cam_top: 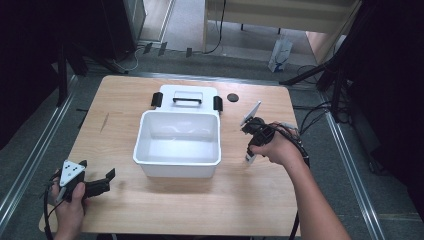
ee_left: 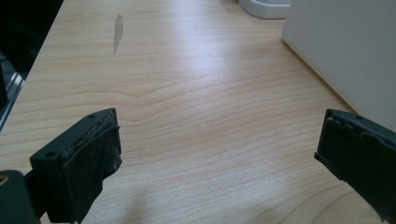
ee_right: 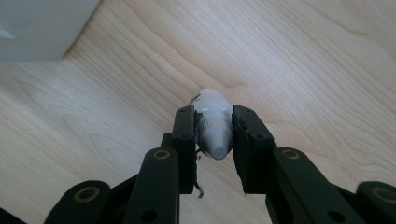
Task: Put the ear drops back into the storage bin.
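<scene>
Currently the right gripper (ee_right: 213,135) pinches a small white squeeze bottle (ee_right: 213,122) by its ribbed cap, above the wooden table (cam_top: 170,210) just right of the open white storage bin (cam_top: 178,142). The left gripper (ee_left: 219,154) rests near the table's corner, jaws spread. Gripped only at the cap, the bottle could probably twist and slip out.

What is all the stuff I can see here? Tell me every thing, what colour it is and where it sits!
Rectangular plastic bin: one, white, open, middle of the table.
Plastic lid with black handle and clips: one, white, lying just behind the bin.
Small round disc: one, black, right of the lid.
Small plastic bottle: one, white, clamped between the right gripper's fingers.
Wooden table: one, light brown, under everything.
Paper bag: one, white, on the floor behind.
Left gripper: black, open, front left table corner.
Right gripper: black, right of the bin.
</scene>
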`<state>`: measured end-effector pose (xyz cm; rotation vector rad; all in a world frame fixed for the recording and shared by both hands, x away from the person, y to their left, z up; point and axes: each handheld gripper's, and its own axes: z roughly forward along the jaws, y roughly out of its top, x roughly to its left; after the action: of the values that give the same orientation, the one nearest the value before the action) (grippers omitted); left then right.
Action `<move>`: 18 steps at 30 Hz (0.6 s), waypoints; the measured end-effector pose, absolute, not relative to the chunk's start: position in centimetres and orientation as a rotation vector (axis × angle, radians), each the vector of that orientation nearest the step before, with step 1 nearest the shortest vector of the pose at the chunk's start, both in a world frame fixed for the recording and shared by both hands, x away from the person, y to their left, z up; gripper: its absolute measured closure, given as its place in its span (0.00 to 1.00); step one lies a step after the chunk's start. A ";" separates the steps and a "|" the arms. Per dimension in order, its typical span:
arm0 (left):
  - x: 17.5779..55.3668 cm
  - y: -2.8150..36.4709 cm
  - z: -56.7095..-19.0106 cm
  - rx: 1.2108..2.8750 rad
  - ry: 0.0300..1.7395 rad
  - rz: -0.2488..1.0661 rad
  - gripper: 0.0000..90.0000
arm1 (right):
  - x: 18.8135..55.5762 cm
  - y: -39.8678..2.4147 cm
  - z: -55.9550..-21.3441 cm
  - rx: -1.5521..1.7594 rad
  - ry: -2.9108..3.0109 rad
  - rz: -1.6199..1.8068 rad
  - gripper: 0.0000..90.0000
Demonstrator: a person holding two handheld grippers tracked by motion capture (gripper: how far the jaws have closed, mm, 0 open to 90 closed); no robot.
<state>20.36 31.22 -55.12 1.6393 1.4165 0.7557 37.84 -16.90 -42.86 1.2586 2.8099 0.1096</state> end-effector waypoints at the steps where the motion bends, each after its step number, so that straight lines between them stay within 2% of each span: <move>1: 20.4 31.2 -55.1 1.639 1.417 0.756 0.00 | 37.8 -16.8 -42.5 1.254 2.811 0.115 0.80; 18: 20.4 31.3 -55.1 1.637 1.417 0.751 0.00 | 38.1 -13.6 -35.7 1.167 2.816 0.189 0.80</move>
<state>20.36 31.29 -55.11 1.6370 1.4168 0.7513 38.13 -13.57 -35.70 1.1665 2.8161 0.1893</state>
